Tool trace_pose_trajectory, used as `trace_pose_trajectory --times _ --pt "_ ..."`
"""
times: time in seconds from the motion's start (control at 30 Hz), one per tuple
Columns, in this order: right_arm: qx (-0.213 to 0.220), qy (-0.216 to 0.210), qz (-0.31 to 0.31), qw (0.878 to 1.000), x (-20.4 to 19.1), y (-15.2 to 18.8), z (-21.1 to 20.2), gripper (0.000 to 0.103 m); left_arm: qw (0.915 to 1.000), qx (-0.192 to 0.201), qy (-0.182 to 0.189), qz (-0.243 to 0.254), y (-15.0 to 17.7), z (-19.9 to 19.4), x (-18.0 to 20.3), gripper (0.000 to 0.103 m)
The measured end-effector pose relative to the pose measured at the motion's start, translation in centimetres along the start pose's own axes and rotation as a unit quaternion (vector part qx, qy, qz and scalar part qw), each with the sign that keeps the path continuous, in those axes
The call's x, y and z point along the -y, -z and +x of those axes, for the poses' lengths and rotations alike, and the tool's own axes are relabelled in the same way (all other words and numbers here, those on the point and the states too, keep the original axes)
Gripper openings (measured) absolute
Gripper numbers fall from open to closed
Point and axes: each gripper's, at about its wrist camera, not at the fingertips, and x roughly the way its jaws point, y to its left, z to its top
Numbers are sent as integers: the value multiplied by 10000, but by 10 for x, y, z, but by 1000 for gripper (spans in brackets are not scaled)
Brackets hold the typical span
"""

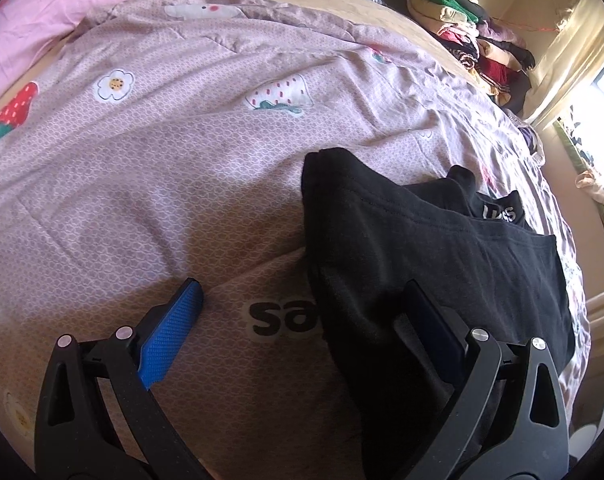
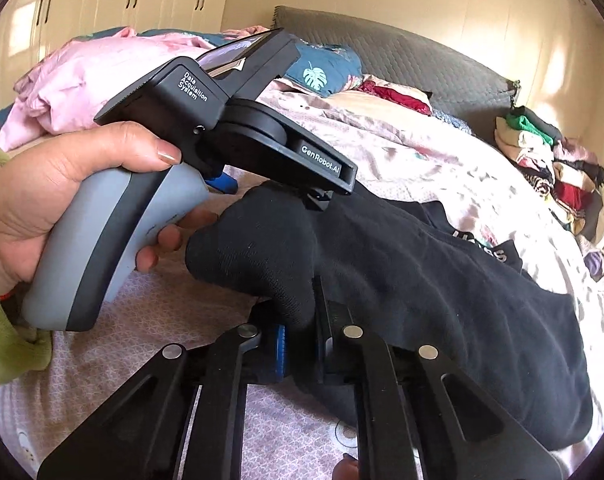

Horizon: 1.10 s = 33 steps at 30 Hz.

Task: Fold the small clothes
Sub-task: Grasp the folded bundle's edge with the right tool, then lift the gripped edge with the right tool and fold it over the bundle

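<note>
The right claw [image 2: 302, 334] is closed, its two pads pinched on a bunched corner of a black garment [image 2: 441, 300]. From that pinch, the garment's long axis runs away to the right and slightly downward in the right wrist view. It lies across a pink patterned quilt [image 2: 150, 320] on the bed, and white lettering shows near its far edge.

The left claw [image 1: 305, 320] is wide open and grips nothing. One blue pad [image 1: 170, 332] hangs above bare quilt, while the other finger sits over the near edge of the same garment. Whether that finger touches the cloth cannot be told. In the right wrist view, the person's left hand [image 2: 62, 208] is wrapped around the grey handle, with the tool angled down toward the garment's bunched end. That end lies just beside the right claw's pinch.

Judging by this, the right claw holds the corner to be carried along the long axis.

A stack of folded clothes [image 2: 549, 160] sits well apart, near the headboard.
</note>
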Motion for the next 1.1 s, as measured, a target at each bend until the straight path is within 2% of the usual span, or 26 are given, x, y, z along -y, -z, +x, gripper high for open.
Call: trace_pose_trajectory --times 0.27,0.53,0.63,0.7,0.87,1.1 --pt "303 -17 366 9989 7 6 -18 8 9999 -41 128 -86 -1 2 8 94" --pt "390 -8 506 9980 12 6 -24 8 9973 3 659 -331 -2 -2 17 93" --pt "390 -27 573 9976 12 6 -26 8 9966 -6 772 -299 -3 -3 23 71" --pt "387 -37 604 9974 14 6 -27 8 9962 -36 835 -259 -3 -2 28 49" --pt "348 -42 658 9972 14 6 -30 8 9967 47 806 -70 -3 -5 39 21" --pt "412 22 772 9962 21 7 -41 8 9971 264 697 168 -5 -21 55 14"
